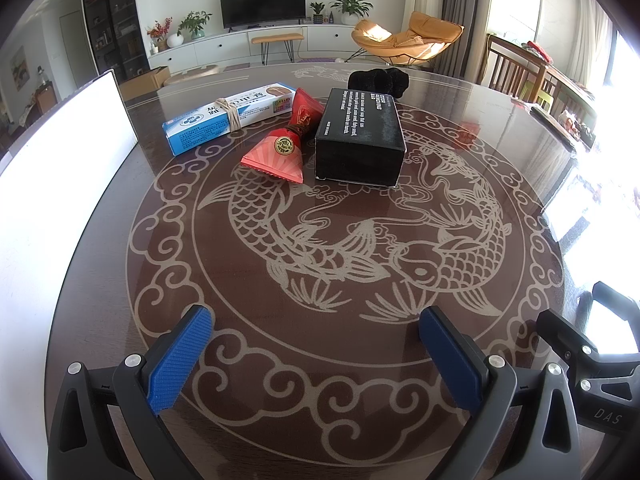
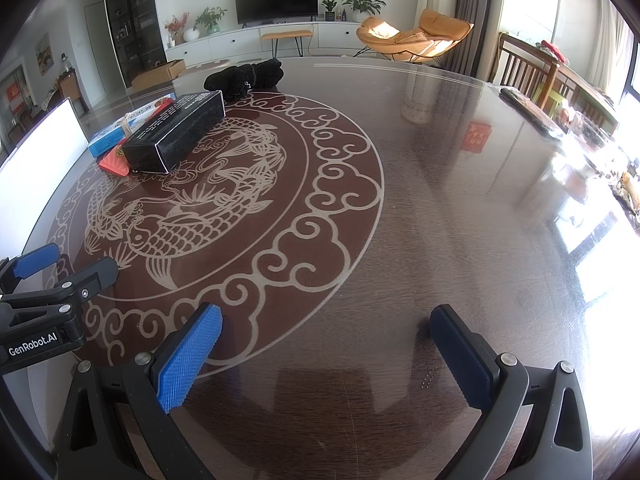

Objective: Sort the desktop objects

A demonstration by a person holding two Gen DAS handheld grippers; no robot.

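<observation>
Hovering with left gripper (image 1: 316, 354) and right gripper (image 2: 326, 356) both spread wide and empty, well short of black box (image 1: 360, 136), seemingly readying for sorting.

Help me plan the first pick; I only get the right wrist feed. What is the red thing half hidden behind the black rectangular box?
Observer: A red paper packet, pinched in the middle like a sweet wrapper. It lies between the black rectangular box and the blue-and-white carton.
Operator: Anything attached to it?
Observer: Yes, a round gold seal sits at its pinched middle.
Operator: And that carton, is it plain?
Observer: No, tan string is wound around its middle.
</observation>
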